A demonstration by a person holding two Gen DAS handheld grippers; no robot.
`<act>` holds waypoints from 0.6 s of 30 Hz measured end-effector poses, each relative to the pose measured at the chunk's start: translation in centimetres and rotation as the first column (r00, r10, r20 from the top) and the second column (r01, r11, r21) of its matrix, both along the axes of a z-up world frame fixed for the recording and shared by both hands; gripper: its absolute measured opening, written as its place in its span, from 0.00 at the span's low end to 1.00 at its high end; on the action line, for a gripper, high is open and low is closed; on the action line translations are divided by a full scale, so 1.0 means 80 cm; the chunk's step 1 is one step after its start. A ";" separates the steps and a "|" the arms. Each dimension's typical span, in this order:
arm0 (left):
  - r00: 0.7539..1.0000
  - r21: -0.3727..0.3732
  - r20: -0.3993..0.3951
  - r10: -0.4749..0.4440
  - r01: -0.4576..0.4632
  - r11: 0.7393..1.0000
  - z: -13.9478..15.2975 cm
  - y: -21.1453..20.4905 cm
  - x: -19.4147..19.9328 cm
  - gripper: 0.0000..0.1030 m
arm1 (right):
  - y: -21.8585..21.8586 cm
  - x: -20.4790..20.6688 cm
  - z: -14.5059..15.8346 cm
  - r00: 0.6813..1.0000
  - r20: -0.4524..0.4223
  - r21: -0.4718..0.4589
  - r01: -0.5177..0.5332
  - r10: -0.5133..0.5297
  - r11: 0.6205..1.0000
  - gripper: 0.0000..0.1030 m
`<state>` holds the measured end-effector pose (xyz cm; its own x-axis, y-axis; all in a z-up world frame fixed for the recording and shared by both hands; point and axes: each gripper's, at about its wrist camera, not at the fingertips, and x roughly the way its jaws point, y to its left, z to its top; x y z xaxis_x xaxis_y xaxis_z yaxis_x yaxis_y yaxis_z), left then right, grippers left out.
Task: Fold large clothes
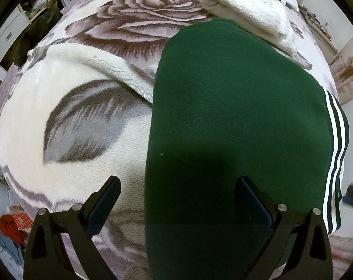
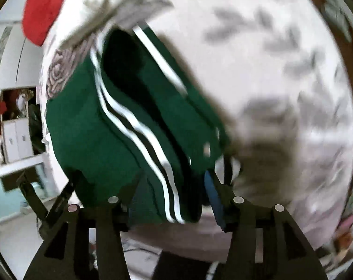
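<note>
Fabric of a dark green garment (image 1: 234,121) with three white side stripes (image 1: 335,140) lies on a bed covered by a rose-patterned blanket (image 1: 88,126). No box, basket or other container shows clearly in either view. In the left wrist view the garment is a long smooth panel whose long axis runs from the near edge of the bed, between the fingers, away toward a folded white fleece (image 1: 246,9) at the far end; the stripes follow its right edge. The left gripper (image 1: 178,200) hovers above it with its jaws spread wide and nothing between the pads.

The right wrist view is blurred. There the green cloth (image 2: 88,128) bunches in layers, its stripes curving down toward the right gripper (image 2: 174,200). That gripper's jaws stand partly apart with the striped fabric between them; whether the pads press on it I cannot tell. A red cloth (image 2: 43,7) lies at the upper left.
</note>
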<state>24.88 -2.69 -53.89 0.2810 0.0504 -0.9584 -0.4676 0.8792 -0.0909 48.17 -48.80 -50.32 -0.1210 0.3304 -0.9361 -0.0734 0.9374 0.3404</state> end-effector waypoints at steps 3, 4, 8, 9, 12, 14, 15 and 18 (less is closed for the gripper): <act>1.000 0.003 0.002 0.002 -0.002 1.000 -0.001 -0.001 0.001 1.00 | 0.019 0.030 -0.006 0.999 0.023 0.044 -0.036 0.035 0.998 0.54; 1.000 0.003 0.001 0.002 -0.002 1.000 -0.002 -0.001 0.001 1.00 | 0.034 0.034 -0.016 0.999 0.019 0.059 -0.047 0.046 0.997 0.54; 1.000 0.013 0.002 0.004 -0.004 1.000 -0.001 -0.001 0.000 1.00 | 0.083 0.044 -0.074 0.992 -0.038 0.078 -0.113 0.117 0.991 0.63; 1.000 0.013 0.002 0.008 -0.008 1.000 -0.002 0.001 0.000 1.00 | 0.084 0.044 -0.079 0.992 -0.033 0.078 -0.120 0.123 0.990 0.63; 1.000 0.013 0.000 0.018 -0.018 1.000 -0.002 0.003 0.000 1.00 | 0.079 0.038 -0.070 0.988 0.013 0.045 -0.153 0.152 0.987 0.02; 1.000 0.003 0.002 0.023 -0.023 1.000 -0.002 0.004 -0.001 1.00 | 0.065 0.036 -0.050 0.991 0.035 0.054 -0.135 0.133 0.989 0.03; 1.000 0.000 0.001 0.022 -0.022 1.000 -0.002 0.005 -0.001 1.00 | 0.065 0.033 -0.045 0.989 0.047 0.044 -0.142 0.140 0.989 0.03; 1.000 0.010 -0.005 0.025 -0.025 1.000 0.004 0.005 0.001 1.00 | 0.047 0.032 -0.043 0.995 0.012 0.091 -0.098 0.097 0.991 0.03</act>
